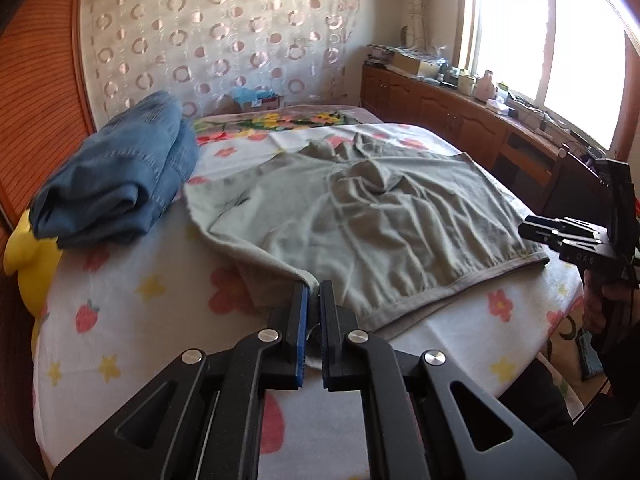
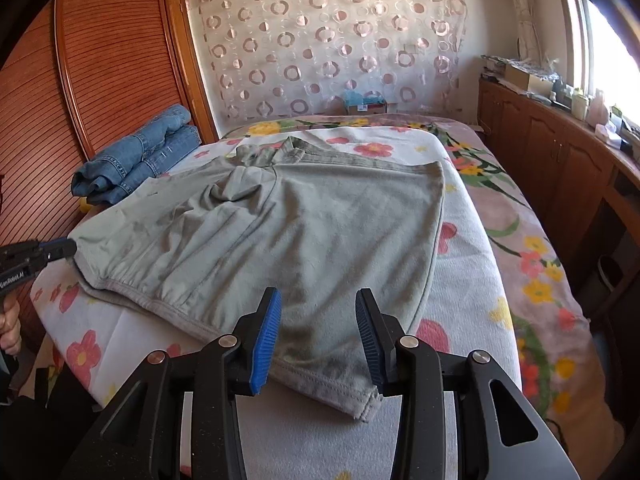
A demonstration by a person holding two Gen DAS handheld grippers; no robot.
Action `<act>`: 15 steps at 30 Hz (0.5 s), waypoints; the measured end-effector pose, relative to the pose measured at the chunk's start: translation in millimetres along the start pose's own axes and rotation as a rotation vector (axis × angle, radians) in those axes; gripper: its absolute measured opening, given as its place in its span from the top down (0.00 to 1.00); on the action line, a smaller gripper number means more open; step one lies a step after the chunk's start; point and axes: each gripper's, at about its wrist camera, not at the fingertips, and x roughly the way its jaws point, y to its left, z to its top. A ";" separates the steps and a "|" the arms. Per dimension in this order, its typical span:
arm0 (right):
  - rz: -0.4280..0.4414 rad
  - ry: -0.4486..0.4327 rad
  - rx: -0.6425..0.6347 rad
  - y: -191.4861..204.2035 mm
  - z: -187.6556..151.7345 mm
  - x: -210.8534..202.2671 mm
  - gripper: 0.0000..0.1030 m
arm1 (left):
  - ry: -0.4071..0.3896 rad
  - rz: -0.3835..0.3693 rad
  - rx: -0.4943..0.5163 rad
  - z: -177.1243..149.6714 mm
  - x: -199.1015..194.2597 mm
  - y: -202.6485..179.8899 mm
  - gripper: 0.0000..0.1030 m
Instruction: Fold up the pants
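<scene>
On bed (image 2: 472,248): one grey pants (image 2: 280,216), left gripper (image 1: 314,292) fingers pinching corner; right gripper (image 2: 318,312) fingers apart, empty.

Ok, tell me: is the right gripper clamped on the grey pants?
No. The right gripper has its jaws apart over the grey pants, its pads pressing nothing.

I am in a bedroom in a home. There is a big bed (image 2: 480,216) with a flowery sheet. A curtain with rings (image 2: 332,44) hangs on the wall behind it. Brown wooden cabinets (image 2: 552,160) run under a bright window (image 1: 548,48), with boxes and bottles on top. A wooden slatted door (image 2: 100,64) stands beside the bed, and folded jeans (image 2: 140,156) lie on it.
</scene>
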 end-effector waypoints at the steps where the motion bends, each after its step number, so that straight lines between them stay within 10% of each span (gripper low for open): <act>1: -0.001 0.001 0.002 0.0 0.4 -0.2 0.61 | -0.002 -0.004 0.007 4.0 0.8 -2.6 0.94; 15: -0.018 -0.033 0.028 1.3 -7.8 -14.6 0.60 | -0.050 -0.117 0.135 64.5 4.4 -64.6 0.94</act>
